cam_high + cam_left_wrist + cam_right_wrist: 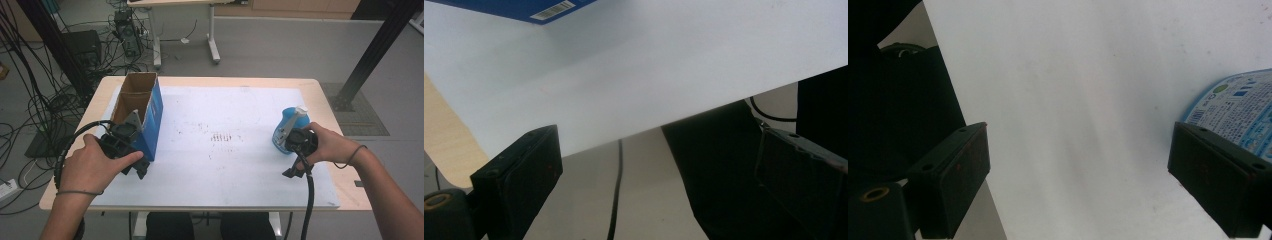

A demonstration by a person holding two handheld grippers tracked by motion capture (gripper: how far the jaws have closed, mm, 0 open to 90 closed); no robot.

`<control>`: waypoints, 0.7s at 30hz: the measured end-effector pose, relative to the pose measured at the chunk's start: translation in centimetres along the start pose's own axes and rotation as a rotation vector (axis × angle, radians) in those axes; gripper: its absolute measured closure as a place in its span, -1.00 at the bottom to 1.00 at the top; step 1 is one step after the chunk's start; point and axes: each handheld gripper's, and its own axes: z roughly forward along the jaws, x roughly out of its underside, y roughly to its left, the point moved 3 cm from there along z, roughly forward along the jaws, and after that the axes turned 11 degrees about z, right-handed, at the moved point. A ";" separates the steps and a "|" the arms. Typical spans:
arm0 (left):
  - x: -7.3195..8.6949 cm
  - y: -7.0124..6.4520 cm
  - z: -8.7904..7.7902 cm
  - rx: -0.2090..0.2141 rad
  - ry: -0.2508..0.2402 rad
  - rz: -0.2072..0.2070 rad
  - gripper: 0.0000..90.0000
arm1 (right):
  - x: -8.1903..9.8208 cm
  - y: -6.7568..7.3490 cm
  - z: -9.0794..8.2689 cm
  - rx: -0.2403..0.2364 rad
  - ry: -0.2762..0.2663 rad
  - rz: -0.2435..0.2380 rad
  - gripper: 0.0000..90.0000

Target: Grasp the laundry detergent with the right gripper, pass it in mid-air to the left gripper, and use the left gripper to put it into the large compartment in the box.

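Note:
A blue cardboard box stands open-topped at the left of the white mat; its barcoded corner shows in the left gripper view. My left gripper sits against the box's near end, pointing back toward the table's front edge. Its jaws are open with nothing between them. At the right stands a blue spray bottle with a white trigger. My right gripper is just in front of it, also open and empty. The bottle's label lies behind the right jaw.
The mat covers most of a light wooden table. Past the front edge are dark trousers and a cable on the floor. Behind the table stand another desk's legs, tangled cables and a black frame post.

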 end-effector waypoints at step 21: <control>-0.1 -0.4 -0.4 0.004 0.000 0.014 -0.88 | 0.1 0.0 0.0 0.003 -0.005 0.002 -0.78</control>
